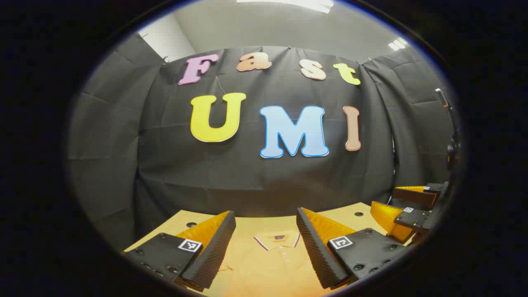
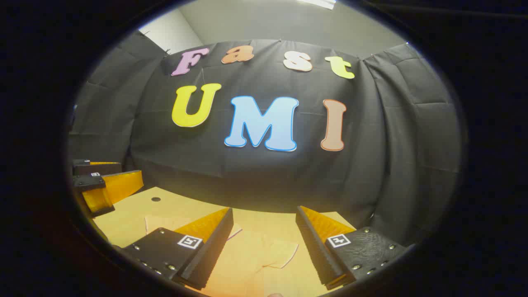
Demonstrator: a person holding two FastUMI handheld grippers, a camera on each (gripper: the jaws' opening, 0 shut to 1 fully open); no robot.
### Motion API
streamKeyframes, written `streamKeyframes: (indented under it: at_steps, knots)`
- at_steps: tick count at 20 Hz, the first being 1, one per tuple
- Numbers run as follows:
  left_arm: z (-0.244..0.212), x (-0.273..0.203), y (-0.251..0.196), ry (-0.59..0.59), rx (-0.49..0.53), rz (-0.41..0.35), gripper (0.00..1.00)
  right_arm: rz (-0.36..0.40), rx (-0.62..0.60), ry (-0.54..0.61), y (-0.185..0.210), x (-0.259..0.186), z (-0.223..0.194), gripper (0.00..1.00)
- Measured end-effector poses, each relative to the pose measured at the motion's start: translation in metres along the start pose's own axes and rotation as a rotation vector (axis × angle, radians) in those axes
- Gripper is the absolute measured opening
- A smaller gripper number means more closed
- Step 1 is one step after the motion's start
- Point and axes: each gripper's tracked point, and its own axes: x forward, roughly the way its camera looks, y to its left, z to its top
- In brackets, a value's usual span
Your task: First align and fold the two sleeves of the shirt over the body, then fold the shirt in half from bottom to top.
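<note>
Your left gripper (image 1: 266, 247): jaws spread wide, nothing between them, held above shirt (image 1: 268, 264) lying flat on table (image 1: 350, 214). Collar (image 1: 277, 239) sits between your fingers (image 1: 214, 247), buttons below it. Your right gripper (image 2: 264, 247): also wide apart, gripping nothing, above pale fabric edge, probably a sleeve (image 2: 280, 253), hard to tell at this angle. Neither touches cloth.

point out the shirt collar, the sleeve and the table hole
shirt collar (image 1: 277, 239), left gripper view, on the collar's middle
sleeve (image 2: 284, 252), right gripper view, on the cloth near its cuff edge
table hole (image 2: 156, 199), right gripper view, on the dark hole
</note>
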Motion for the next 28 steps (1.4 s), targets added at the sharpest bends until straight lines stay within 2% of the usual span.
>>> streamKeyframes:
  at_steps: [10, 11, 15, 18, 24, 27, 28]
  knots:
    - [-0.005, 0.001, -0.006, 0.006, -0.018, 0.004, 0.99, 0.014, -0.006, 0.003, 0.0, -0.002, 0.0, 0.95]
    - [-0.005, 0.001, -0.005, 0.008, -0.018, 0.005, 0.96, 0.015, -0.006, 0.003, 0.0, -0.002, 0.0, 0.95]
    - [-0.007, 0.004, -0.006, 0.016, -0.023, 0.01, 0.99, 0.017, -0.003, 0.007, -0.001, -0.001, -0.003, 0.95]
    - [-0.01, 0.004, -0.005, 0.022, -0.019, 0.012, 0.96, 0.018, 0.011, 0.023, -0.002, 0.001, -0.008, 0.95]
    - [-0.017, 0.001, -0.007, 0.039, -0.009, 0.017, 0.96, 0.0, 0.081, 0.145, -0.02, 0.025, -0.045, 0.95]
    - [-0.02, -0.002, -0.004, 0.045, 0.007, 0.034, 0.99, -0.026, 0.091, 0.235, -0.037, 0.049, -0.081, 0.95]
    - [-0.02, -0.002, -0.002, 0.046, 0.01, 0.04, 0.96, -0.033, 0.089, 0.258, -0.042, 0.055, -0.091, 0.95]
